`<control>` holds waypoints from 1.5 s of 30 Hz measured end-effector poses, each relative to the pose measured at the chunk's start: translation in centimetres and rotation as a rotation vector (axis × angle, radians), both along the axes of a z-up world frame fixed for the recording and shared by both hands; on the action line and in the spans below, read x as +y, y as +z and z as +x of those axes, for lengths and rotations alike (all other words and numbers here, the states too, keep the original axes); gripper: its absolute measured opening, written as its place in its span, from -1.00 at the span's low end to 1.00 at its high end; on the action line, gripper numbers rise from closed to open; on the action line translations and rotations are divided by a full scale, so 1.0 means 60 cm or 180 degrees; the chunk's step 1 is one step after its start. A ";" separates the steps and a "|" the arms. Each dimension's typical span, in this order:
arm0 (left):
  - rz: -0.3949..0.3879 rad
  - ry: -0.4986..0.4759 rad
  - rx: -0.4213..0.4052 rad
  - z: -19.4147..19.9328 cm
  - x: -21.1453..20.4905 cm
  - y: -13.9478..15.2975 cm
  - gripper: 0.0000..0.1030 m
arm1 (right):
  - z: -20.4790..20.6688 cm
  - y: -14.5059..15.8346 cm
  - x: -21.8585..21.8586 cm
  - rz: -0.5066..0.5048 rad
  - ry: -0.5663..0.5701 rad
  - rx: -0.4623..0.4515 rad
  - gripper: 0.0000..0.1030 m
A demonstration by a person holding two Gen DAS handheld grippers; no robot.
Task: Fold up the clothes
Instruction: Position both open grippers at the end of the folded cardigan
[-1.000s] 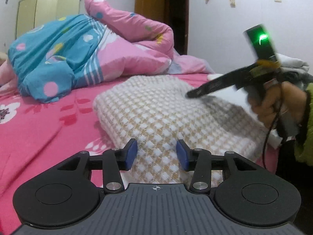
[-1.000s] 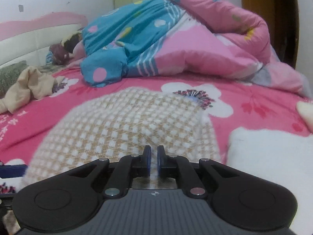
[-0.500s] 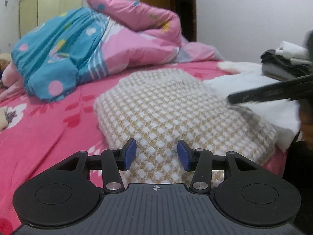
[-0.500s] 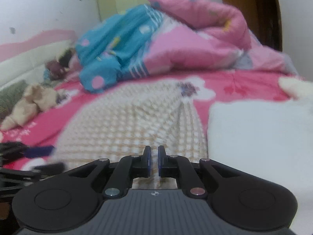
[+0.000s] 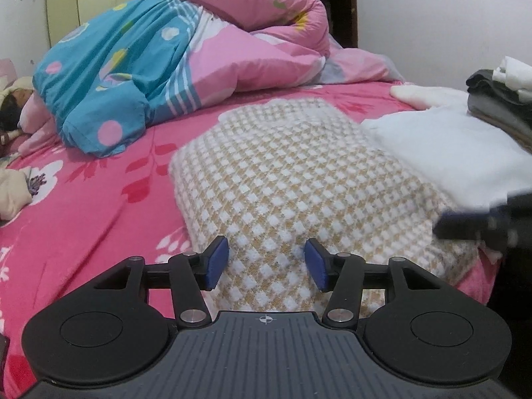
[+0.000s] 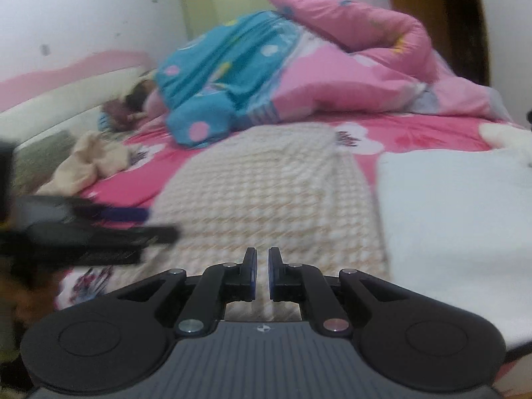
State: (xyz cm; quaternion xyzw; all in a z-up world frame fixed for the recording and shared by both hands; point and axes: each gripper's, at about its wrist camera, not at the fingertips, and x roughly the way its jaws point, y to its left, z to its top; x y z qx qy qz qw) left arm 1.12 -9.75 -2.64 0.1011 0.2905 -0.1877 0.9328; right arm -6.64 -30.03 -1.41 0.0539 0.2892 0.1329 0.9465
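A folded beige-and-white checked garment (image 5: pixel 299 173) (image 6: pixel 266 193) lies on the pink flowered bed. My left gripper (image 5: pixel 267 259) hovers over its near edge; the jaws are opening and hold nothing. My right gripper (image 6: pixel 262 274) is shut and empty, just above the garment's near edge. In the left wrist view the right gripper (image 5: pixel 478 216) shows blurred at the right, beside the garment's corner. In the right wrist view the left gripper (image 6: pixel 109 229) shows as a dark blur at the left. A folded white garment (image 5: pixel 449 146) (image 6: pixel 465 206) lies to the right of the checked one.
A bunched pink and blue quilt (image 5: pixel 173 66) (image 6: pixel 299 76) fills the back of the bed. A stack of folded dark and white clothes (image 5: pixel 498 96) stands at the far right. A crumpled cream garment (image 6: pixel 89 163) lies at the left. A brown door (image 6: pixel 442 16) stands behind.
My left jaws have spread wider. The right gripper has moved to the right and lower, off the middle of the checked garment toward its right corner. The hand holding it has left the left wrist view.
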 end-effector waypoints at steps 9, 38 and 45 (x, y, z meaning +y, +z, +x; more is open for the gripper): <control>0.0005 -0.0016 0.0040 0.001 0.006 0.001 0.11 | -0.006 -0.006 0.017 0.0041 0.0052 0.0035 -0.87; 0.0009 -0.0083 0.0041 -0.065 0.028 -0.035 0.15 | 0.014 -0.051 0.039 0.0052 0.0195 0.0277 -0.86; -0.0064 -0.0150 -0.0274 -0.071 0.033 0.007 0.14 | 0.033 0.009 0.024 0.0086 0.0022 0.0047 -0.85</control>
